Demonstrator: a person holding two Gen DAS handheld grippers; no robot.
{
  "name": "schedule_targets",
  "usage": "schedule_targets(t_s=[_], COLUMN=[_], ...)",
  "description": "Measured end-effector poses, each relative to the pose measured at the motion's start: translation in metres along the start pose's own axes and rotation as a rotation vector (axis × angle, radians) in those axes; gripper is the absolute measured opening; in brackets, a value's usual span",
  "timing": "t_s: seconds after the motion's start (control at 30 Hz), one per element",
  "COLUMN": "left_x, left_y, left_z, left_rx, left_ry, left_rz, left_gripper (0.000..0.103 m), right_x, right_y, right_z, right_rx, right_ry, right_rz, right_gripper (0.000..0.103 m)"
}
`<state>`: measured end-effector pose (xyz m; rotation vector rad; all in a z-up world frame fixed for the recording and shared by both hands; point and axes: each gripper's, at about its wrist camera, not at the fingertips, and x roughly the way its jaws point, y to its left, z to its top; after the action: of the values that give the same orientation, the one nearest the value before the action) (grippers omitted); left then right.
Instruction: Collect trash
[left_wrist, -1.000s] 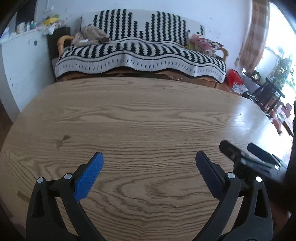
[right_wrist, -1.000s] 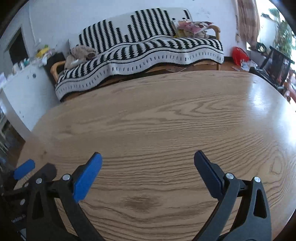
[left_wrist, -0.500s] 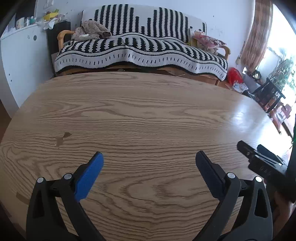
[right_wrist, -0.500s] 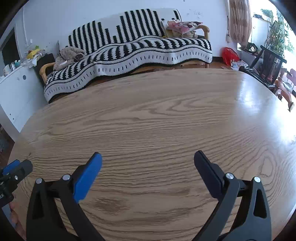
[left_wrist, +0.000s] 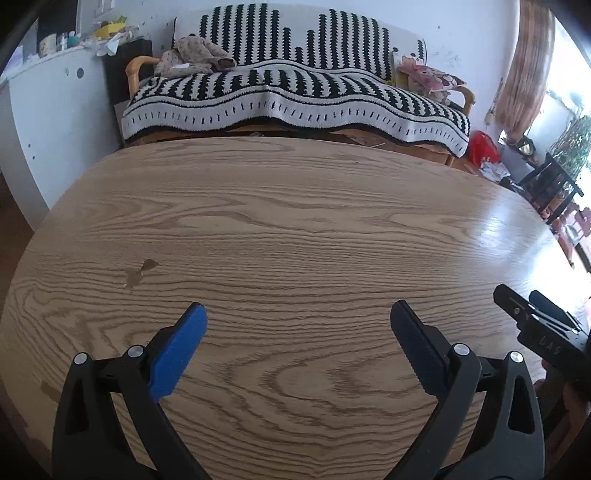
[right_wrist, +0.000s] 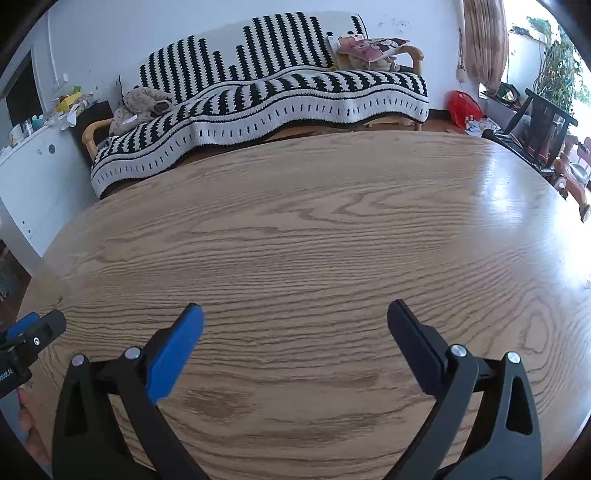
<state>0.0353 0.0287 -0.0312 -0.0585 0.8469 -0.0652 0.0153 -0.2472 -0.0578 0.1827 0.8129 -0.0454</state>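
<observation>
No trash shows on the oval wooden table (left_wrist: 295, 229) (right_wrist: 314, 229) in either view. My left gripper (left_wrist: 297, 325) hovers over the near part of the table, open, with nothing between its blue-padded fingers. My right gripper (right_wrist: 295, 325) is likewise open and holds nothing. The right gripper's tip (left_wrist: 532, 321) pokes in at the right edge of the left wrist view. The left gripper's tip (right_wrist: 33, 332) shows at the left edge of the right wrist view, with a hand below it.
Behind the table stands a sofa under a black-and-white striped blanket (left_wrist: 295, 96) (right_wrist: 266, 96). A white cabinet (left_wrist: 55, 110) with clutter on top is at the left. A red bag (right_wrist: 463, 107), dark chairs (right_wrist: 535, 125) and plants sit at the right.
Both grippers have drawn back and tilted slightly, so the table and sofa sit a little differently in frame. Both stay open. The right gripper's tip has slid toward the left view's right edge.
</observation>
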Motion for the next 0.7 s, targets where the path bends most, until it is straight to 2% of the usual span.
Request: schedule_targets(t_s=[0.43, 0.7], left_x=[0.000, -0.006], left_y=[-0.001, -0.010], left_z=[-0.003, -0.004], left_rx=[0.016, 0.068], left_ry=[0.001, -0.037], left_rz=[0.027, 0.062], left_gripper=[0.096, 0.096], right_x=[0.006, 0.007], right_y=[0.001, 0.003], right_z=[-0.001, -0.001], right_rx=[-0.025, -0.032], right_ry=[0.025, 0.027], right_rz=[-0.018, -0.014], right_gripper=[0.096, 0.096])
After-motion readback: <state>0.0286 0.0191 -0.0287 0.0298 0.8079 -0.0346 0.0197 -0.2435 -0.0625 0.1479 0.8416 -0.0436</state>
